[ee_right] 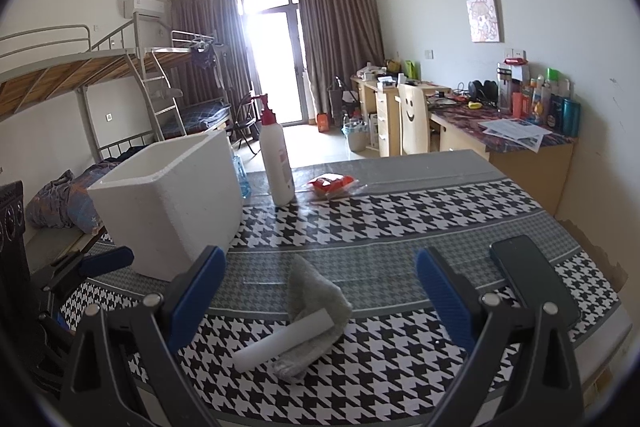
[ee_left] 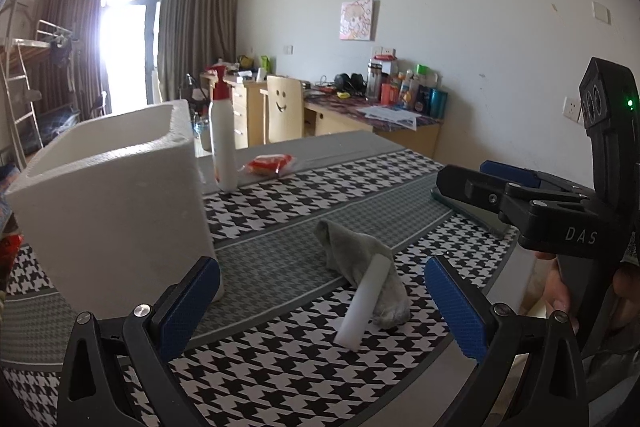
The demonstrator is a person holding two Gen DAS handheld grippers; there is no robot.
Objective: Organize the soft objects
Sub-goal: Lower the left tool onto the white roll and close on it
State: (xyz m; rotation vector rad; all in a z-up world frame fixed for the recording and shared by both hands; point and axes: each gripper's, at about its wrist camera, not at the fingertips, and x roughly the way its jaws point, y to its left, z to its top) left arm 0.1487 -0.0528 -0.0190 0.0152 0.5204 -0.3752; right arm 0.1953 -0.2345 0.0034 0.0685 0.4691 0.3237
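Observation:
A grey sock (ee_left: 356,259) (ee_right: 316,299) lies crumpled on the houndstooth tablecloth. A white foam stick (ee_left: 362,301) (ee_right: 284,341) lies across its near end. A white foam box (ee_left: 112,203) (ee_right: 172,203), open on top, stands to the left of them. My left gripper (ee_left: 320,303) is open and empty, low over the table, with the sock and stick between its fingers' line of view. My right gripper (ee_right: 320,295) is open and empty, facing the same sock. It also shows at the right edge of the left wrist view (ee_left: 488,183).
A white pump bottle with a red top (ee_left: 222,139) (ee_right: 276,159) stands behind the box. A red snack packet (ee_left: 270,163) (ee_right: 332,183) lies beyond it. A dark phone (ee_right: 532,279) lies at the right. The table's right edge (ee_right: 600,259) is close. Desks and a bunk bed stand behind.

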